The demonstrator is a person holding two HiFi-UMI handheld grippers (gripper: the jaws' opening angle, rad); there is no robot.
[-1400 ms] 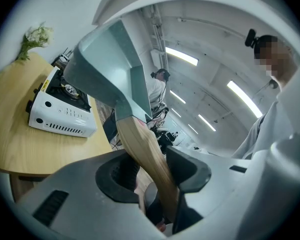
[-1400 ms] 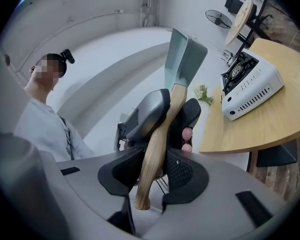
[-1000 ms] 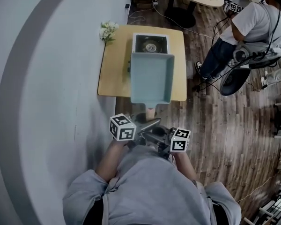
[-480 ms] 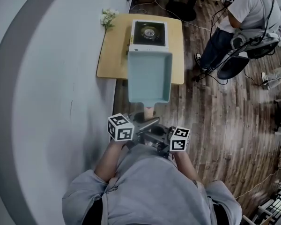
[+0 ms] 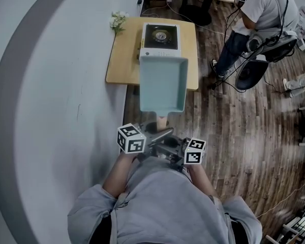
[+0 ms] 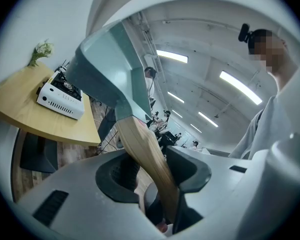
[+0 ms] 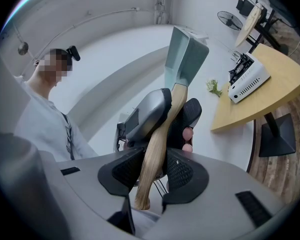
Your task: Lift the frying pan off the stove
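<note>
Pan (image 5: 162,83) is up in the air, nearer the person than the stove (image 5: 160,38). A second ago it hid the stove's near edge; now the whole stove shows on the table (image 5: 123,60). Both the left gripper (image 6: 157,170) and the right gripper (image 7: 152,173) squeeze the wooden handle (image 5: 163,120), the left one nearer the pan. I think the lift is done.

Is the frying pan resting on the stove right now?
No, the frying pan is up in the air, well clear of the stove.
</note>
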